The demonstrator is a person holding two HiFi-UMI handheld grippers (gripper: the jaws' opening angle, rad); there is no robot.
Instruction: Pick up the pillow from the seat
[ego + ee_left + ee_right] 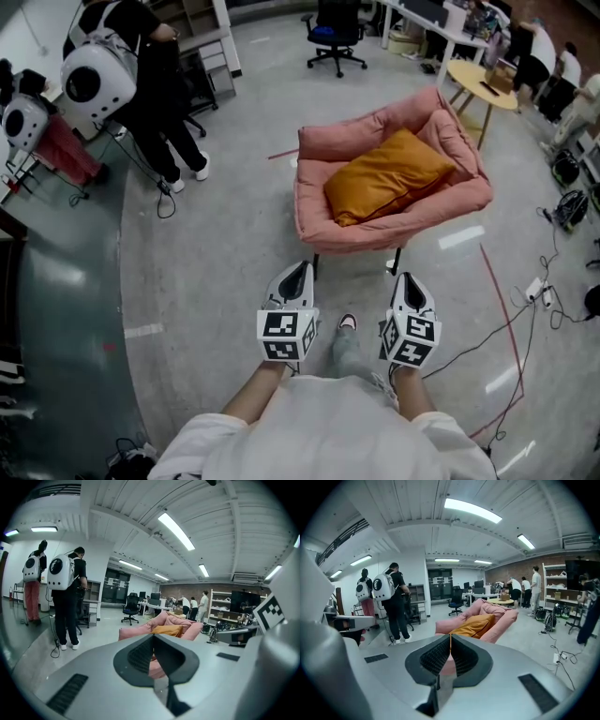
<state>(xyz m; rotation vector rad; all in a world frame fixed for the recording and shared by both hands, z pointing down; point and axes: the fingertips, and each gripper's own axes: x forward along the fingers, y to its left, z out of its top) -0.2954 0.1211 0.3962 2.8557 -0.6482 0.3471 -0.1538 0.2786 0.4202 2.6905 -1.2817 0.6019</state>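
The left gripper [298, 270] and right gripper [410, 279] sit side by side, jaws pressed together and empty. Ahead, well apart from both jaws, the orange pillow [389, 175] lies untouched on the pink seat [375, 236].

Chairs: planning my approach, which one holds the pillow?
The pink cushioned seat, with the orange pillow lying in it; the black office chair stands farther back, without one.
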